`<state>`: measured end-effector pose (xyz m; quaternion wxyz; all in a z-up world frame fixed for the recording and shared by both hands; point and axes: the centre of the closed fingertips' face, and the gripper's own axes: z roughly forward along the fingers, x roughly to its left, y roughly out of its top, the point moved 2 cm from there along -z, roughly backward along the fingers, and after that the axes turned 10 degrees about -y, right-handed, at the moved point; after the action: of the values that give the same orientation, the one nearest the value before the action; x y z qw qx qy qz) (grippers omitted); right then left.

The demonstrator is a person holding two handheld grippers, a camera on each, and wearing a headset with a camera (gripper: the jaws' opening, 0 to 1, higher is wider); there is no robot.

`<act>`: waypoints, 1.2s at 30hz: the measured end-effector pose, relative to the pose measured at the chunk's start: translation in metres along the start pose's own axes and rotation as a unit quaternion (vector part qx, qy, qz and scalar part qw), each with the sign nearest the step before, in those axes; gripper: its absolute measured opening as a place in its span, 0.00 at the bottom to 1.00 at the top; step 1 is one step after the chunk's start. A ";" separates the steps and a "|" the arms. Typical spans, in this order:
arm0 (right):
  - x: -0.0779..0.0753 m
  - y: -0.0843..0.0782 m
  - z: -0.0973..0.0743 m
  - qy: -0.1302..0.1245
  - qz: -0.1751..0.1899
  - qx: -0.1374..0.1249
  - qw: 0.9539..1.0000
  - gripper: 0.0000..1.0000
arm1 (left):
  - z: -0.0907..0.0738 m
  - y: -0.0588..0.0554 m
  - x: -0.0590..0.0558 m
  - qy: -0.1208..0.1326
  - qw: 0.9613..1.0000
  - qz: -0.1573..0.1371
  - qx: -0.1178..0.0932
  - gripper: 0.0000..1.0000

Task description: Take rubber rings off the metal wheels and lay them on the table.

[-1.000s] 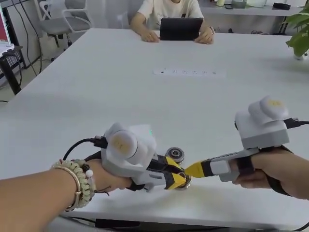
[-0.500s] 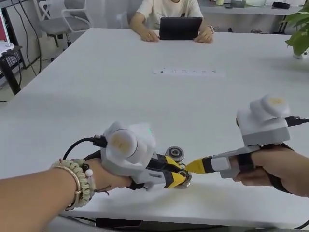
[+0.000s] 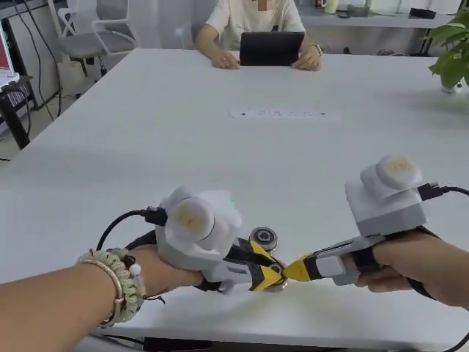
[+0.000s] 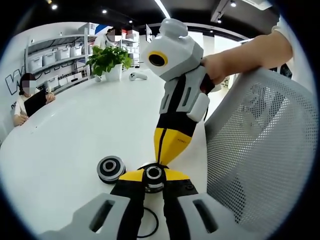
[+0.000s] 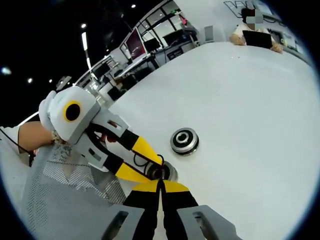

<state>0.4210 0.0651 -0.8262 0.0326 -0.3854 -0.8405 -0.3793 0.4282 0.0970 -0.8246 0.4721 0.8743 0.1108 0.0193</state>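
Broad white table (image 3: 183, 147), office chairs (image 3: 102, 29)

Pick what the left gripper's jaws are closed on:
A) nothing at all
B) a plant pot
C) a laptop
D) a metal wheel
D: in the left gripper view the left gripper has its jaws clamped on either side of a metal wheel, while a second wheel sits free on the table beside it.
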 end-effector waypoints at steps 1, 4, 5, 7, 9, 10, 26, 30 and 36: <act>0.000 0.000 0.000 -0.001 0.001 -0.001 1.000 0.00 | 0.000 0.000 0.000 -0.001 1.000 -0.002 0.003 0.08; -0.002 0.002 -0.001 0.000 0.010 -0.004 1.000 0.00 | -0.001 0.000 0.000 -0.002 1.000 -0.009 0.006 0.09; -0.002 0.002 -0.001 -0.001 0.011 -0.005 1.000 0.00 | -0.001 0.000 0.000 -0.002 1.000 -0.010 0.007 0.09; -0.002 0.002 -0.001 -0.003 0.010 -0.006 1.000 0.00 | -0.001 0.001 -0.001 -0.003 1.000 -0.005 0.007 0.10; -0.002 0.003 -0.002 -0.006 0.011 -0.008 1.000 0.00 | -0.001 0.003 -0.001 -0.003 1.000 -0.002 0.005 0.11; -0.004 0.003 -0.002 -0.006 0.013 -0.009 1.000 0.00 | -0.001 0.005 -0.002 -0.004 1.000 -0.001 0.002 0.13; -0.013 0.010 -0.005 -0.022 0.031 -0.025 0.999 0.00 | -0.003 0.032 -0.013 -0.023 0.999 0.032 -0.033 0.22; -0.012 0.010 -0.005 -0.023 0.032 -0.025 0.999 0.00 | -0.002 0.034 -0.017 -0.029 0.998 0.048 -0.032 0.30; -0.011 0.012 -0.006 -0.023 0.031 -0.029 0.999 0.00 | -0.007 0.044 -0.028 -0.044 0.996 0.070 -0.034 0.41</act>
<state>0.4356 0.0587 -0.8184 0.0136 -0.4208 -0.8175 -0.3930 0.4078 0.0735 -0.7829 0.5036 0.8633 0.0279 0.0177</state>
